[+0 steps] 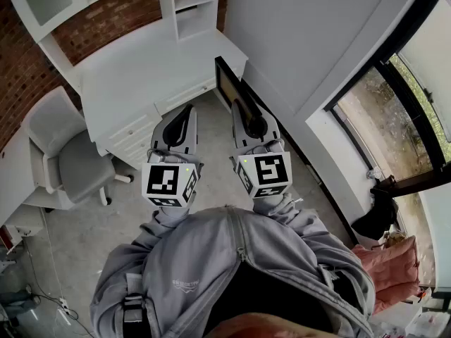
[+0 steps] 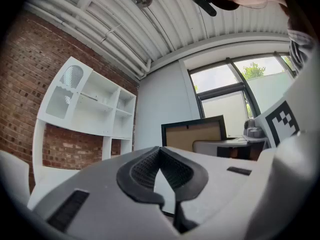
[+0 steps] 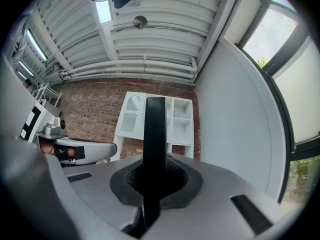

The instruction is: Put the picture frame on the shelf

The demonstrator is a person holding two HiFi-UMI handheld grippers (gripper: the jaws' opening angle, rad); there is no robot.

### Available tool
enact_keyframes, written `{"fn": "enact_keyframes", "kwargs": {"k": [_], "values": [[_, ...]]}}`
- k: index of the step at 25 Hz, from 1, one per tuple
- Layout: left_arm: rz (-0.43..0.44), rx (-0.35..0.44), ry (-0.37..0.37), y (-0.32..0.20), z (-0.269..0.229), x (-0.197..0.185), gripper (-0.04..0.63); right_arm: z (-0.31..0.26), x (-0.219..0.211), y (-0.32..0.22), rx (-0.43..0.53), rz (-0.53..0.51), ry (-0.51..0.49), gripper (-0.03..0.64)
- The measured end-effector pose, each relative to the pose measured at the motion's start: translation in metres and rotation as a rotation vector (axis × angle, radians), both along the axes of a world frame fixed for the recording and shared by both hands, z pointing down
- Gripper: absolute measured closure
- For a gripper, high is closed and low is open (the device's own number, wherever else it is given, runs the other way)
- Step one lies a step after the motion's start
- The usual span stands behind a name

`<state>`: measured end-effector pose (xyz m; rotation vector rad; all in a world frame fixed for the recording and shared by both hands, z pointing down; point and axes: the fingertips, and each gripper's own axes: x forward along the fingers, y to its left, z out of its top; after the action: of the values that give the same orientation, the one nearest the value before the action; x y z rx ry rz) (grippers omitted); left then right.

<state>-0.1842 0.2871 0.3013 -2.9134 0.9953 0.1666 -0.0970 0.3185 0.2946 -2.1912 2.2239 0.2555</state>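
The picture frame (image 1: 228, 83) is black-edged and stands upright off the floor, with my right gripper (image 1: 248, 115) shut on its edge. In the right gripper view the frame (image 3: 154, 134) shows edge-on as a dark bar between the pads, rising in front of the white shelf unit (image 3: 176, 118). From the left gripper view I see the frame's brown back (image 2: 192, 135). My left gripper (image 1: 186, 113) hangs beside the right one, shut with nothing between its pads (image 2: 145, 170). The shelf unit (image 1: 192, 5) stands on a white desk (image 1: 137, 65) against the brick wall.
A grey office chair (image 1: 70, 162) sits left of the desk. A plain grey wall (image 1: 303, 41) runs along the right, with a large window (image 1: 416, 104) beyond it. Desk drawers (image 1: 134, 134) face the concrete floor (image 1: 91, 231). Pink fabric (image 1: 391, 263) lies at the lower right.
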Motion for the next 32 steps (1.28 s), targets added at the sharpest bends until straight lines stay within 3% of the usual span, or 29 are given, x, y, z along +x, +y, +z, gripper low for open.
{"fn": "enact_keyframes", "kwargs": {"k": [21,32], "values": [[-0.039,0.021,0.0,0.033,-0.002,0.036,0.588,-0.008,0.036,0.03,0.053,-0.067,-0.002,0.583],[-0.046,-0.01,-0.009,0.026,0.013,0.051,0.588,0.008,0.054,0.023,0.027,-0.07,-0.032,0.583]]}}
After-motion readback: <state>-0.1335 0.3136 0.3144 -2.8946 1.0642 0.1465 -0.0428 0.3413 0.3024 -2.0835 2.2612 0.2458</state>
